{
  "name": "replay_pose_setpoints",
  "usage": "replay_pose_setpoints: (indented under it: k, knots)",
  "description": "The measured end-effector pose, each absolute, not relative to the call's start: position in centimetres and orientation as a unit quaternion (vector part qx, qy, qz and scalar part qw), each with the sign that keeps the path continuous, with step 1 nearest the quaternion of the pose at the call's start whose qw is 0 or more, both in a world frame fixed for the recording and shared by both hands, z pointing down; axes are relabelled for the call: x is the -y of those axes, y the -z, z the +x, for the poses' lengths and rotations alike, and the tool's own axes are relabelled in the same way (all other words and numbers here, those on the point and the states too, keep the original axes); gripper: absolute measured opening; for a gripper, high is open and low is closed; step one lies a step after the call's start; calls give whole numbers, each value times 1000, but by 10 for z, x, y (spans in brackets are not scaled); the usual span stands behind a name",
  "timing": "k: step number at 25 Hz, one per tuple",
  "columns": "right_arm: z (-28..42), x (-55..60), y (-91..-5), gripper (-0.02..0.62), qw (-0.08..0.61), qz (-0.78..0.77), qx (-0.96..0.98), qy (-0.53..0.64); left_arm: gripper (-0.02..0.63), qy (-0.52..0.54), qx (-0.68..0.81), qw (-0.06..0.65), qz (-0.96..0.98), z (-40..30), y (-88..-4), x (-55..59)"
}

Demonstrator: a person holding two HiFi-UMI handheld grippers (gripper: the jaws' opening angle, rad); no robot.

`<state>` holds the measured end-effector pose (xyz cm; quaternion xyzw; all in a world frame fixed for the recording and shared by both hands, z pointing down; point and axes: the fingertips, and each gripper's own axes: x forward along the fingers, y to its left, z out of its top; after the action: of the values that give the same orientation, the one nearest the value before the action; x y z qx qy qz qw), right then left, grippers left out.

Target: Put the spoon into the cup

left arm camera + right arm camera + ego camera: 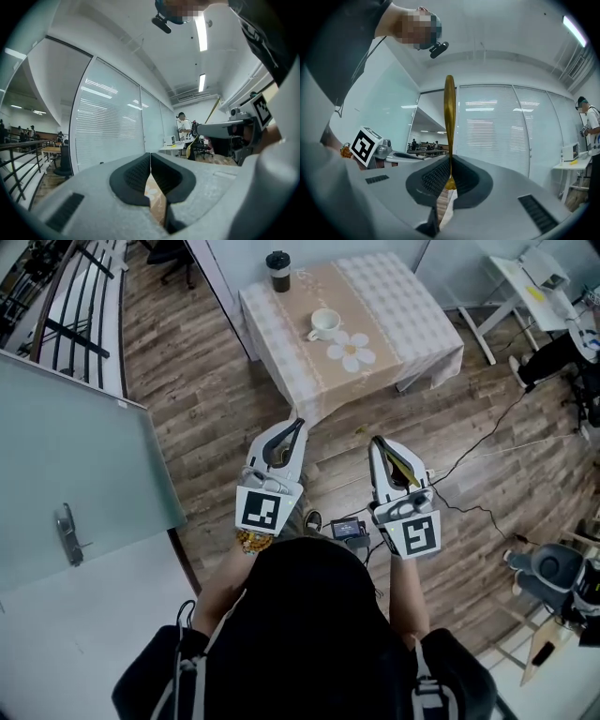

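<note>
A person stands on a wood floor (187, 390) holding a gripper in each hand, facing a small cloth-covered table (412, 306). The right gripper (450, 159) is clamped on a slim, shiny gold spoon (449, 117), which stands upright out of the closed jaws and ends in a narrow rounded tip; its lower end sits between the ribbed dark pads (433, 178). The left gripper (150, 157) holds nothing, its jaws pressed together. On the table, well apart from both grippers, a white cup (324, 323) with a side handle rests upright on the tan runner, just beside a printed daisy (352, 351). A dark lidded tumbler (278, 271) stands at the table's far corner.
</note>
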<state>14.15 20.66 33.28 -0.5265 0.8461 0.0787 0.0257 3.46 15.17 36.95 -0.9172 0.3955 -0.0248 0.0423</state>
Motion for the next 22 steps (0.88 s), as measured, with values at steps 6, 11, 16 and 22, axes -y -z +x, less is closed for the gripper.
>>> replay_pose_setpoints:
  k: [6,11,16,22]
  knots:
    - [159,-128,-326,12,8,-545,-835,-78,18,11,-375,24,-926,61,-373,-68]
    - [159,-47,-297,12,29,-552,-830,-79,18,-5,-367,44,-929,66,-351,10]
    - [166,17,-291,12,23,-566,-820,-80,18,1,-363,39,-931,64,-358,67]
    - [175,69,-287,12,35,-553,-828,-84,18,-4,-382,22,-924,63,-369,119]
